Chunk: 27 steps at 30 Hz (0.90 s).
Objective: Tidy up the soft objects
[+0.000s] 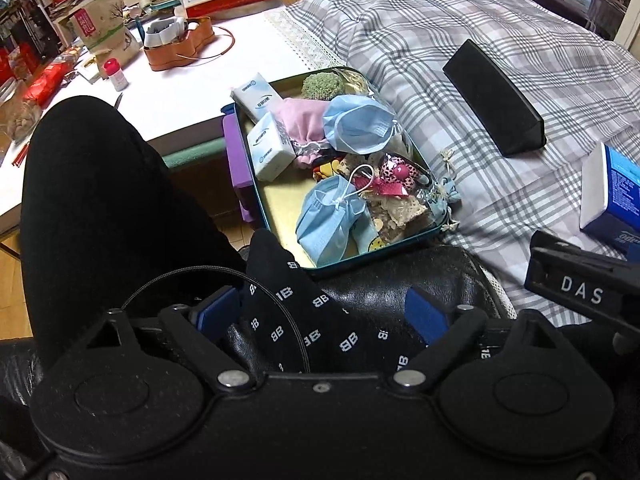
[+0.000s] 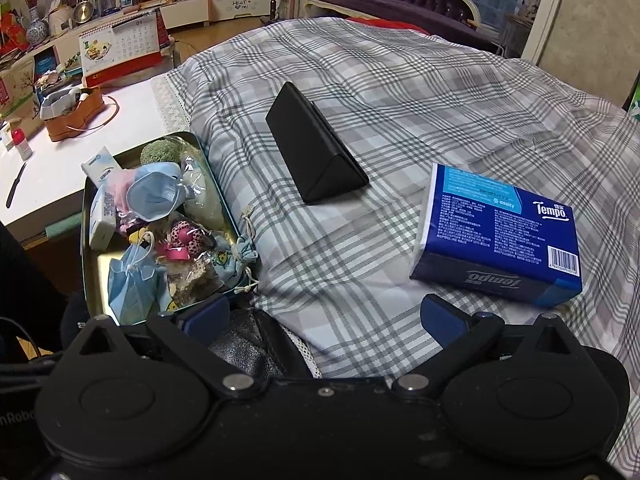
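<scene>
A green metal tin [image 1: 256, 184] [image 2: 85, 216] sits at the edge of a plaid-covered bed. It holds blue face masks [image 1: 356, 124], small tissue packs [image 1: 270, 148], a pink cloth and other soft bits. My left gripper [image 1: 320, 312] is open above my black-socked foot [image 1: 304, 308], just short of the tin. My right gripper [image 2: 324, 316] is open and empty over the bedcover. A blue Tempo tissue pack [image 2: 500, 236] [image 1: 612, 196] lies just ahead of its right finger. A black triangular case [image 2: 316, 152] [image 1: 496, 100] lies further out on the bed.
A white table [image 1: 192, 92] with a calendar, brown organizer [image 1: 180, 48] and small bottle stands left of the tin. My black-clad leg [image 1: 100, 200] fills the left side. The plaid bedcover [image 2: 420, 100] spreads to the right. A black cushion lies under the grippers.
</scene>
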{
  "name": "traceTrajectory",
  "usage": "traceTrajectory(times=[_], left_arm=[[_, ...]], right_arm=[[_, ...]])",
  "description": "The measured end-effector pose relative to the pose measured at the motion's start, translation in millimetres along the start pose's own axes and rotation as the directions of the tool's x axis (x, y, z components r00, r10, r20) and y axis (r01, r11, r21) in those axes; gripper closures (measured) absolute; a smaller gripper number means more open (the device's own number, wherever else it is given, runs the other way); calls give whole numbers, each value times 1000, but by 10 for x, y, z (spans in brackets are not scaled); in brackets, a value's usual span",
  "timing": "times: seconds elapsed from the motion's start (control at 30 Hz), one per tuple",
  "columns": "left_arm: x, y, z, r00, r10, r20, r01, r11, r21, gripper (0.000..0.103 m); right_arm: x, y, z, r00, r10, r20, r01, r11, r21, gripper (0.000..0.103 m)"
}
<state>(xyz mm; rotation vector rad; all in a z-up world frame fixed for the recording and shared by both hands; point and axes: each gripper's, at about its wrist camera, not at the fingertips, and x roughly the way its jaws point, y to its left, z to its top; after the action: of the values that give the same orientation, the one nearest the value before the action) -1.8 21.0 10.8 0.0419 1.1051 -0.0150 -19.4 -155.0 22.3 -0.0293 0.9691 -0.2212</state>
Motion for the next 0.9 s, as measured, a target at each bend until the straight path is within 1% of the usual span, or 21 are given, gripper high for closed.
traceTrajectory(times=[0.13, 0.33, 0.53, 0.9], left_arm=[[25, -23, 6, 1000, 9, 3, -9, 1000, 7, 15], [116, -52, 37, 999, 0, -33, 1, 1000, 9, 15], [162, -59, 34, 999, -4, -48, 4, 1000, 7, 15], [184, -69, 41, 998, -9, -60, 9, 1000, 4, 15]], right_arm=[[24, 1, -1, 1000, -2, -9, 2, 1000, -2, 1], [99, -3, -2, 999, -9, -36, 9, 1000, 0, 1], [153, -18, 0, 998, -14, -56, 15, 1000, 8, 1], [166, -27, 3, 998, -19, -63, 20, 1000, 9, 1]])
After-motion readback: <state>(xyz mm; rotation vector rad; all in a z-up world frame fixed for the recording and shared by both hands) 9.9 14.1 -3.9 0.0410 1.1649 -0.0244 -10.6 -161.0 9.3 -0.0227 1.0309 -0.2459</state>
